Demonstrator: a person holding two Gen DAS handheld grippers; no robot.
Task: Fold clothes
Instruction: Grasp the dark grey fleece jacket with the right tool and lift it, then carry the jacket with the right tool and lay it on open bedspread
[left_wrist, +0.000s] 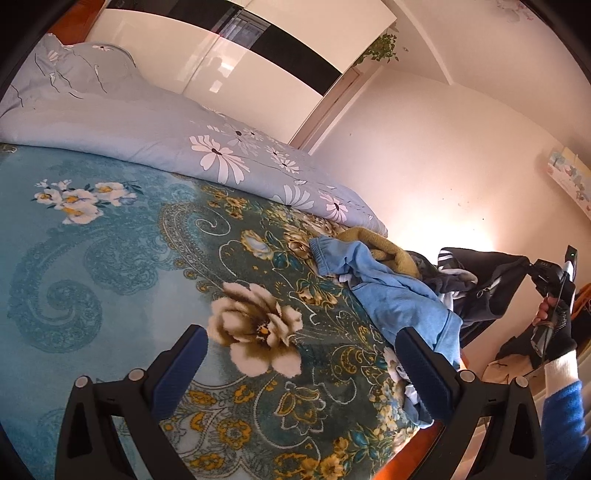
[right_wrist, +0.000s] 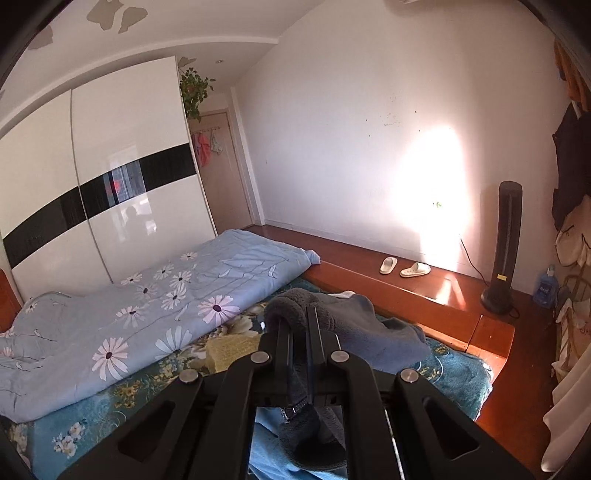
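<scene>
Lifting a dark grey fleece garment (right_wrist: 295, 314) clear of the clothes heap (left_wrist: 399, 291) at the bed's edge, right gripper (right_wrist: 299, 321) pinched nearly closed on a fold of it, fabric bulging over the fingertips and trailing down between the fingers toward the camera. Doing this well probably means raising high and slow enough for the whole piece to hang free, watching for the zip or a sleeve snagging on the blue garment (left_wrist: 399, 295) or the mustard-yellow piece (left_wrist: 373, 240) lying in the same pile. Keeping the pinch firm, since thick fleece tends to slip out of a narrow bite. Left gripper (left_wrist: 303, 354) hovering wide open over the teal floral blanket (left_wrist: 110, 258), holding nothing, right-hand finger just beside the blue garment's lower hem. Bringing that open claw across to catch a second corner or the opposite shoulder looks like the sensible follow-up, so the garment can be spread flat on the bare stretch of blanket near the large cream flower print. In the left wrist view, grey garment stretching taut out to the far right, well apart from the left claw, with the heap between them. Lilac daisy-print duvet (left_wrist: 147, 122) bunched behind, out of the way.
</scene>
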